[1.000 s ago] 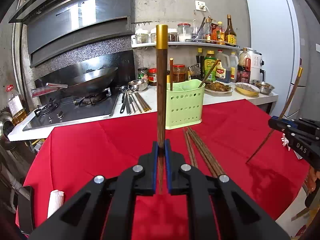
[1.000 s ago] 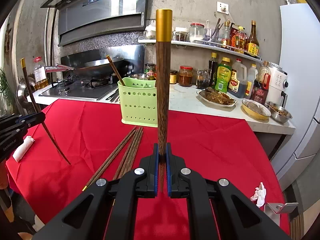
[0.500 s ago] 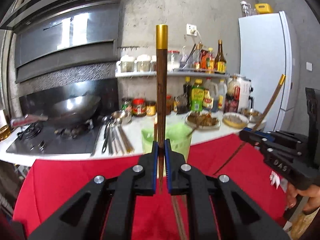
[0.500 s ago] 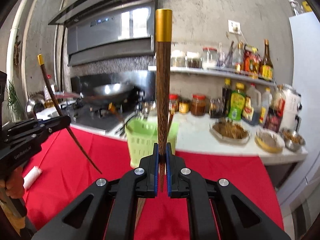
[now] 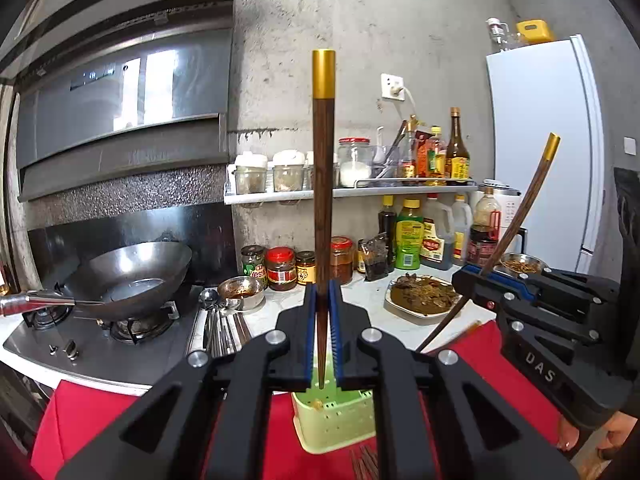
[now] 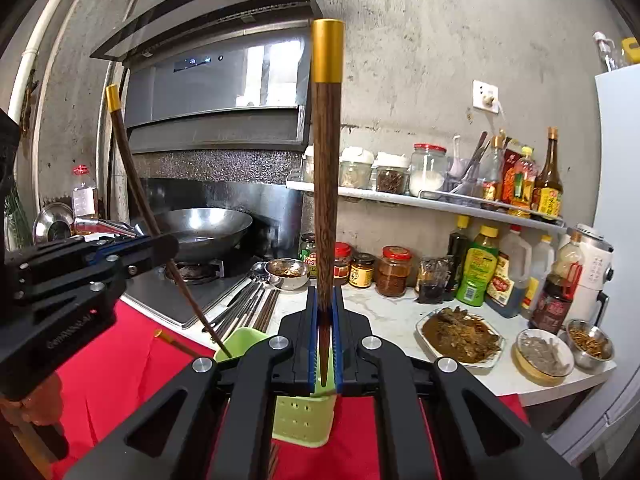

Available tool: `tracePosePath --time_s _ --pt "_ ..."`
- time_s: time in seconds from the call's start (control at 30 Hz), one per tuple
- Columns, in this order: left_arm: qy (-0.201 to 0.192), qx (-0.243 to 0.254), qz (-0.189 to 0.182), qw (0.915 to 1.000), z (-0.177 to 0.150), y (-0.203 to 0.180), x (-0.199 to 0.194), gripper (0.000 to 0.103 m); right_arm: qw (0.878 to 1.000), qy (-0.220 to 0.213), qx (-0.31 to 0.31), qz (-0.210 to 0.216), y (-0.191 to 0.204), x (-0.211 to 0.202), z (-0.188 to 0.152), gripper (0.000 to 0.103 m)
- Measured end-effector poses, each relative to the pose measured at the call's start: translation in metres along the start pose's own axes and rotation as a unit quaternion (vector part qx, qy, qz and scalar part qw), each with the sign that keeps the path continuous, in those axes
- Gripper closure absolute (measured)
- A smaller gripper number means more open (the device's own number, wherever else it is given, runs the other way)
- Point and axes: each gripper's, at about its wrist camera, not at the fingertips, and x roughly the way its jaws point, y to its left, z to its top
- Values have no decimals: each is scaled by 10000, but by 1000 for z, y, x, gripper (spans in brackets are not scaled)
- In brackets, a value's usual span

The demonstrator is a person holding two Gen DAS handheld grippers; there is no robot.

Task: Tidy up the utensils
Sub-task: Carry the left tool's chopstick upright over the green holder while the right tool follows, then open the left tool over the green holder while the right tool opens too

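wall: bare grey concrete (image 5: pixel 360 20), white socket (image 5: pixel 391 86) | hood: steel range hood (image 5: pixel 120 120) over gas hob (image 5: pixel 100 336) with wok (image 5: pixel 132 272) | shelf: white wall shelf (image 5: pixel 348 192) of jars and bottles | worktop: white counter (image 6: pixel 400 312), red cloth (image 6: pixel 120 360) | fridge: white (image 5: pixel 540 140), far right | light: bright, reflecting in hood

Bright, even daylight; window glare on the hood (image 5: pixel 132 92) and wok (image 6: pixel 204 228). Strong fisheye curvature, dark vignetted corners; near gripper parts slightly soft.

wok (image 5: pixel 132 276) on stove | plate of food (image 6: pixel 460 336) on counter | fridge (image 5: pixel 548 152) far right
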Motion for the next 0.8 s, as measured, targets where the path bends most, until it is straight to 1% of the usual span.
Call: tracePosePath --time_s 0.17,0.3,0.37,0.4,0.43,0.47,0.5,0.53,0.57,0.6,0.67,0.7,0.8 --pt "343 -73 -66 9994 -18 5 31 96 9995 290 69 102 -2 30 -15 96" --pt "615 -21 -77 9981 -32 2 46 96 9985 546 -16 78 4 46 -32 96" --pt "724 -15 -25 9974 -37 2 49 96 9975 693 44 114 4 50 -38 94" --pt "758 -9 -2 9971 -38 2 50 95 9972 736 63 113 4 50 -39 86" --pt "775 -20 13 9970 -38 3 49 94 9970 763 76 92 3 50 -40 76" --pt "771 -27 33 9970 -38 4 48 92 9972 741 87 55 2 48 -41 73" --pt "760 -32 40 9971 -38 4 47 89 9974 713 83 22 2 47 -40 67" --pt "746 -29 38 9972 -37 4 45 87 9975 697 81 -19 2 43 -40 63" --pt "721 -18 44 9974 -35 3 43 82 9977 676 85 -10 1 40 -39 63" --pt "677 9 58 9977 -34 2 39 74 9978 660 67 -37 1 36 -38 62" --pt "548 50 71 9985 -29 -1 26 64 9982 602 13 -78 2 25 -36 60" --pt "486 54 66 9988 -26 -2 18 62 9984 561 -10 -100 3 18 -35 59" --pt "279 93 79 9995 -18 -6 -7 61 9989 457 6 -125 2 -8 -34 59"
